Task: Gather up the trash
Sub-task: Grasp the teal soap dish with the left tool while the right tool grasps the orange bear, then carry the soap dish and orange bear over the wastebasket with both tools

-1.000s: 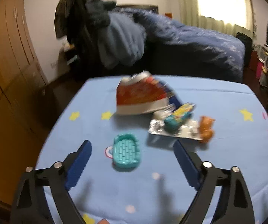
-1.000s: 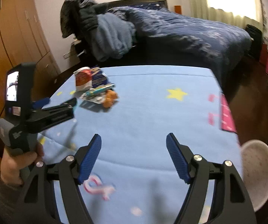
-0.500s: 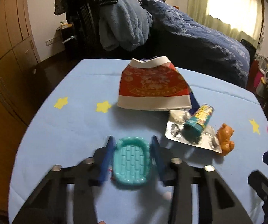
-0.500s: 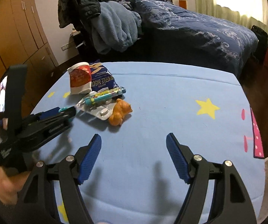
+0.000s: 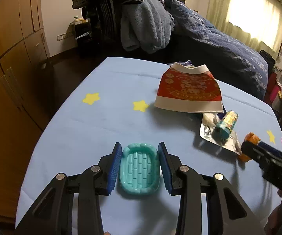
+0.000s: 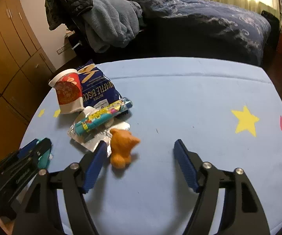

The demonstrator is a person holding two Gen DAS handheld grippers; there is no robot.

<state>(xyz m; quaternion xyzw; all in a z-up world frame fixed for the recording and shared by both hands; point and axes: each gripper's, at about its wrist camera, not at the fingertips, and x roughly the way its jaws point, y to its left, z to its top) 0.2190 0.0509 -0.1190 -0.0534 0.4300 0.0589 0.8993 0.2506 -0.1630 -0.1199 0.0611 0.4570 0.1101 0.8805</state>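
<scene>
A teal ribbed dish (image 5: pixel 139 170) lies on the blue star-patterned tablecloth (image 5: pixel 101 121), and my left gripper (image 5: pixel 140 145) is shut on its two long sides. Beyond it sit a crushed red paper cup (image 5: pixel 188 90), a teal and yellow tube (image 5: pixel 226 125) and a foil blister pack (image 5: pixel 209 135). In the right wrist view my right gripper (image 6: pixel 140 144) is closing around an orange bear figure (image 6: pixel 123 146). The bear sits close to the left finger and the right pad stands clear of it. A blue waffle biscuit bag (image 6: pixel 95 90) lies behind the cup (image 6: pixel 68 92).
A bed with a dark blue quilt (image 6: pixel 199 19) and a chair piled with clothes (image 6: pixel 105 19) stand behind the table. Wooden wardrobes (image 5: pixel 9 58) line the left side. The cloth to the right carries a yellow star (image 6: pixel 245 121).
My left gripper went from wide open to shut on the teal dish. My right gripper travelled left toward the pile, so the orange bear now sits between its narrowing fingers.
</scene>
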